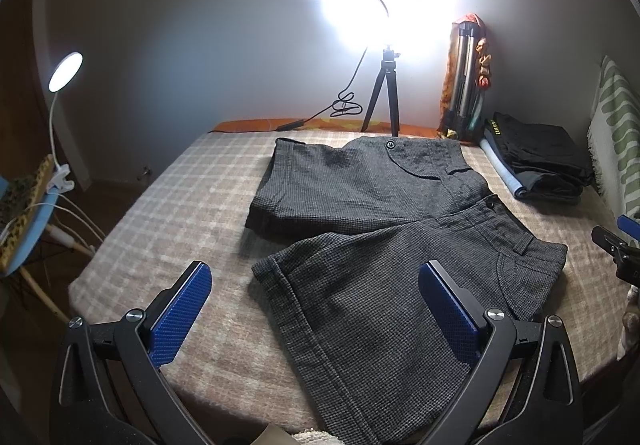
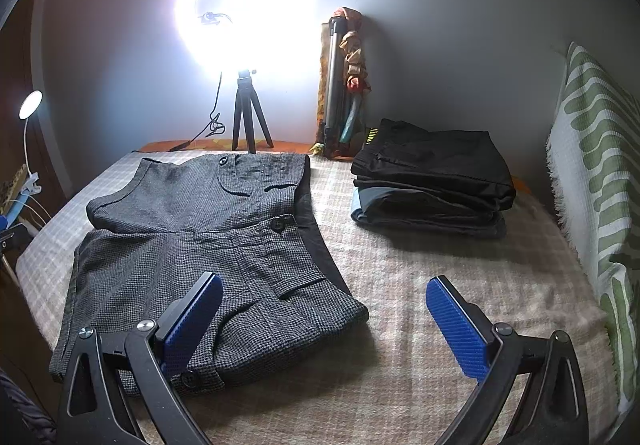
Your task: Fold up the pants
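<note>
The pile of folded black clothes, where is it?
In the right wrist view the pile of folded black clothes sits on the checked blanket, right of the grey shorts and left of the green-and-white cushion, near the back wall.

I count one pair of grey checked shorts (image 1: pixel 372 213) spread on one checked bedcover (image 1: pixel 168 205). Three dark buttons show on it in my right view. I hold two grippers, my left gripper (image 1: pixel 316 301) and my right gripper (image 2: pixel 324 319), each with two blue pads spread wide apart and nothing between them. There is one stack of folded dark clothes (image 2: pixel 436 181); how many pieces it holds I cannot tell. I see two lit lamps: one ring light (image 2: pixel 244 9) on one small tripod (image 2: pixel 250 117), one clip lamp (image 1: pixel 66 71). One folded tripod (image 2: pixel 332 85) leans against the wall.
</note>
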Demonstrator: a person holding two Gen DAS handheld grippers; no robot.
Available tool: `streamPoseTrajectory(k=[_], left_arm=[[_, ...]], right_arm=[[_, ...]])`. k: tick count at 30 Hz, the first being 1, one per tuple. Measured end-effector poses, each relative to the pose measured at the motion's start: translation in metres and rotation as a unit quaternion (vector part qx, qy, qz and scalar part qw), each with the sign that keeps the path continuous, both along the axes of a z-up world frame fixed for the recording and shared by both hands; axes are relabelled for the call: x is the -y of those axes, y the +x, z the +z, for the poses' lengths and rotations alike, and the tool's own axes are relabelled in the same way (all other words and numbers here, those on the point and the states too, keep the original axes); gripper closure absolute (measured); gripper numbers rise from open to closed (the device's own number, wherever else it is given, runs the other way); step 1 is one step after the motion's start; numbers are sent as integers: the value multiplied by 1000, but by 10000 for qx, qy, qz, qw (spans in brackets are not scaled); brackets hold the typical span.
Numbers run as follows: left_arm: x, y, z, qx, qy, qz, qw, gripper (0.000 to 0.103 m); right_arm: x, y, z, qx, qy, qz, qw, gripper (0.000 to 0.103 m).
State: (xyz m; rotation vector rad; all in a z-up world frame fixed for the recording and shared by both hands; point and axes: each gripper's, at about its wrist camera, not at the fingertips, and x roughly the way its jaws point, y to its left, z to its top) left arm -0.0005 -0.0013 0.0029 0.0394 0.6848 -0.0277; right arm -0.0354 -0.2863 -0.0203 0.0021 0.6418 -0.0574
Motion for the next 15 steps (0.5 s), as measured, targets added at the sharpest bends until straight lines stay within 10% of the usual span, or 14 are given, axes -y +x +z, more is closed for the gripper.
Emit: streamPoseTrajectory(k=[15], left_arm=[[1, -3, 1, 56, 21, -28, 10000, 0]], right_arm=[[-3, 0, -3, -19, -4, 25, 10000, 0]])
